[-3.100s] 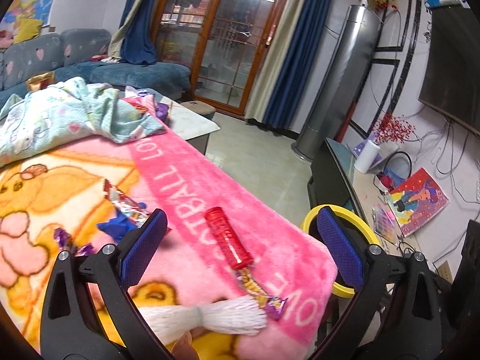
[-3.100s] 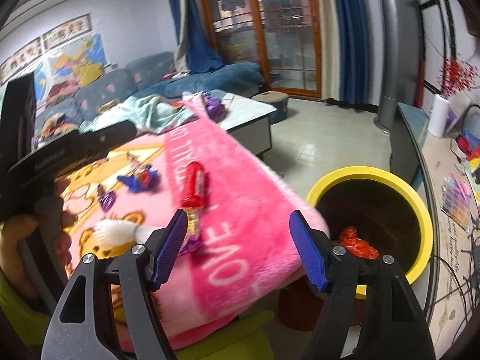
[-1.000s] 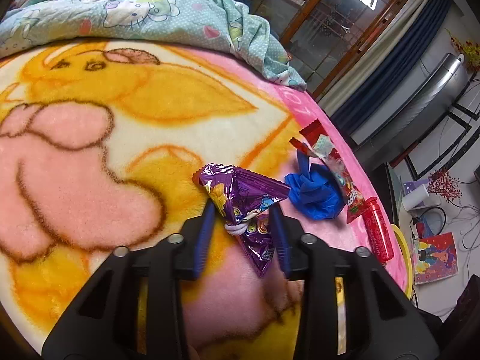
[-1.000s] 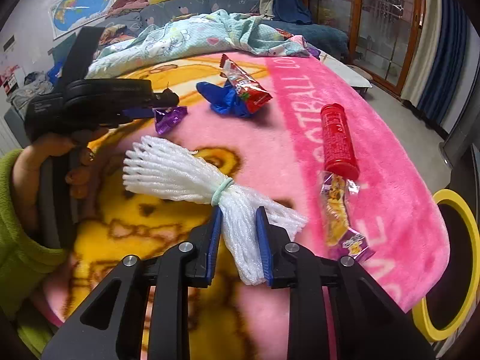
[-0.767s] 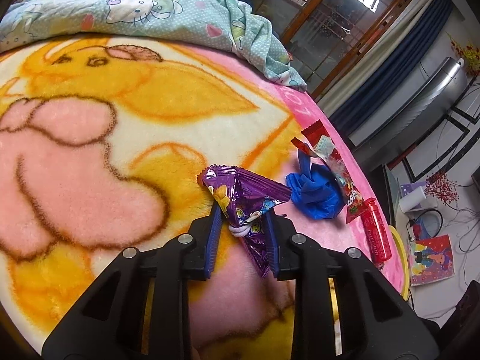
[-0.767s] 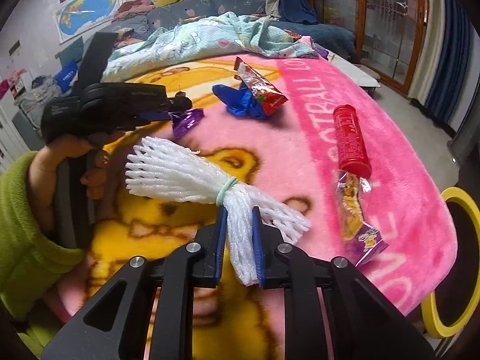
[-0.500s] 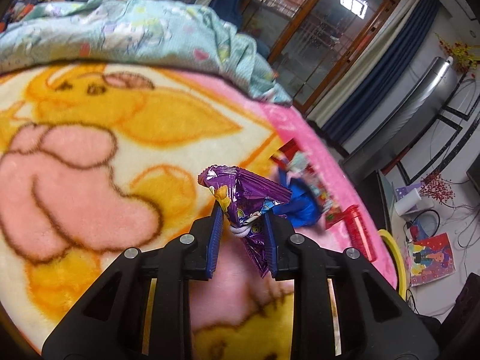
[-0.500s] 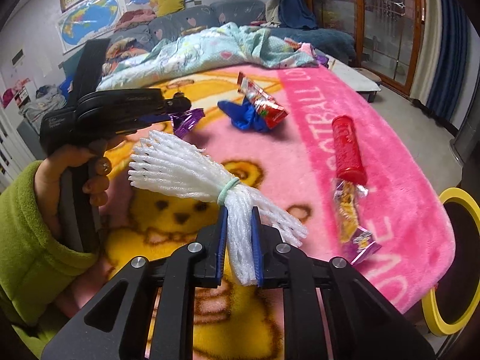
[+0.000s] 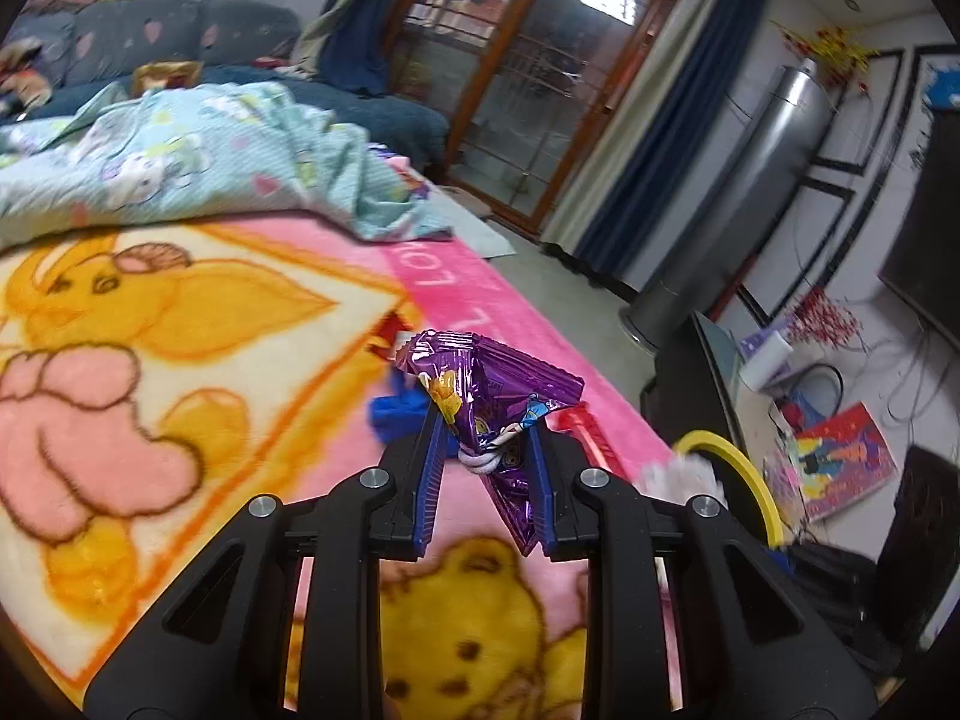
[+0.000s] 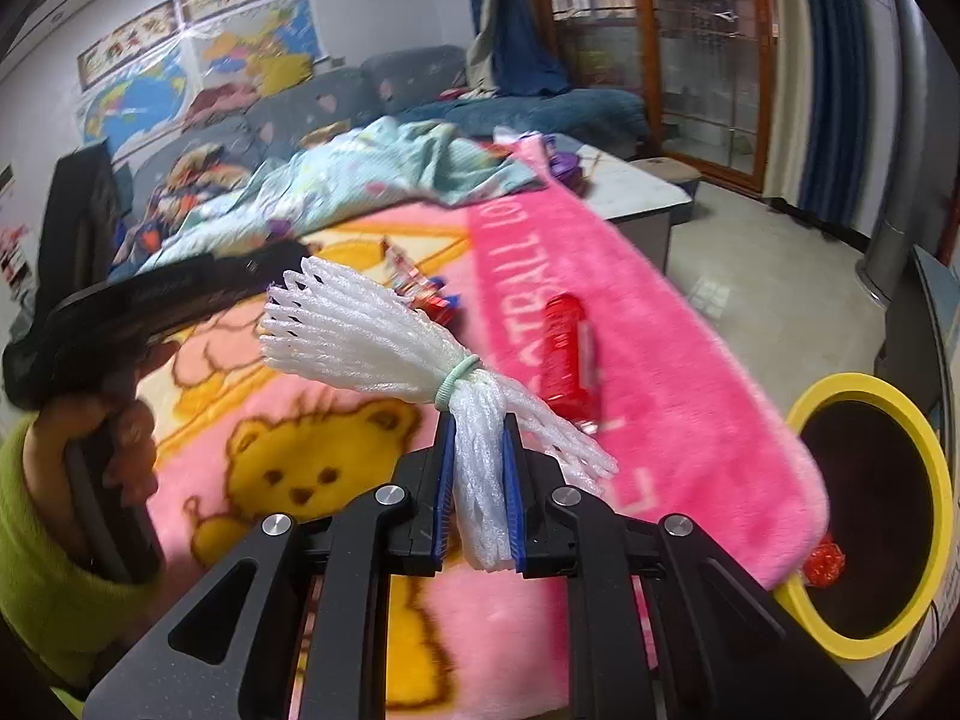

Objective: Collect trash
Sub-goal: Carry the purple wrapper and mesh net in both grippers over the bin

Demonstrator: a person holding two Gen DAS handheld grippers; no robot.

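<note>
My left gripper (image 9: 485, 450) is shut on a crumpled purple snack wrapper (image 9: 489, 384), lifted above the pink cartoon blanket (image 9: 180, 360). In the right wrist view my right gripper (image 10: 479, 474) is shut on a white foam net bundle (image 10: 384, 336) tied with a green band, also held off the blanket (image 10: 660, 408). A red tube (image 10: 564, 354) lies on the pink border, with a blue scrap and a red wrapper (image 10: 426, 291) farther back. The yellow-rimmed bin (image 10: 936, 468) stands past the blanket's right edge, red trash (image 10: 825, 564) in it. The left gripper's body (image 10: 156, 300) and a green-sleeved hand show at left.
A light blue printed quilt (image 9: 180, 168) is bunched at the blanket's far end, a sofa (image 10: 420, 84) behind it. A low white table (image 10: 636, 192) and tiled floor (image 10: 780, 288) lie to the right. A black TV stand (image 9: 690, 372) and a silver tower (image 9: 750, 192) stand beyond the bin (image 9: 750, 480).
Both grippers closed tighter on their pieces and rose off the blanket, carrying the purple wrapper and the foam net up. The views swung toward the bin side.
</note>
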